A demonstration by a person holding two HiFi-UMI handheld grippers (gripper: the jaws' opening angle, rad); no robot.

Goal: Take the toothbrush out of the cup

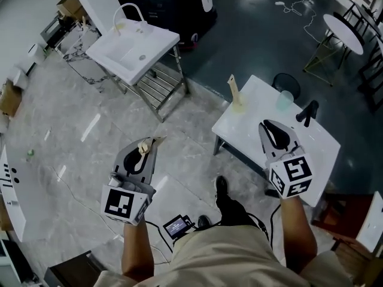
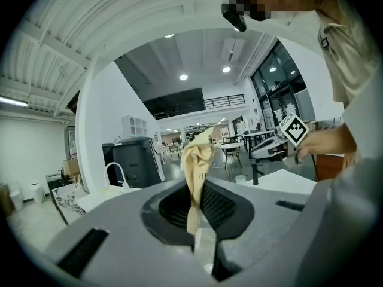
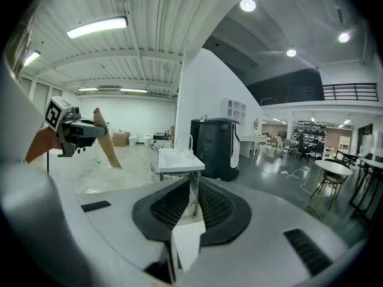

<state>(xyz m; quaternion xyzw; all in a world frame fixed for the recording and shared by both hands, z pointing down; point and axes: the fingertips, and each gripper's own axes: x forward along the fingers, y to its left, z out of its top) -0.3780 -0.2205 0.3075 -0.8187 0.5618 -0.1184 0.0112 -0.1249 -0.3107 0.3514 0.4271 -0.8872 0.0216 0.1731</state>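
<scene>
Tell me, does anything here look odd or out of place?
One thing: the left claw is shut on a crumpled tan strip, apparently paper, held over the floor, away from the white table where the cup stands. Nothing looks spilled or broken.

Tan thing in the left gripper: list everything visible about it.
The tan strip looks like crumpled paper, long and narrow, with small dark print I can't read. The left gripper is shut on one end; the rest sticks out past the tips. It is held in the air over the floor, apart from the white table. Nothing else touches it.
</scene>
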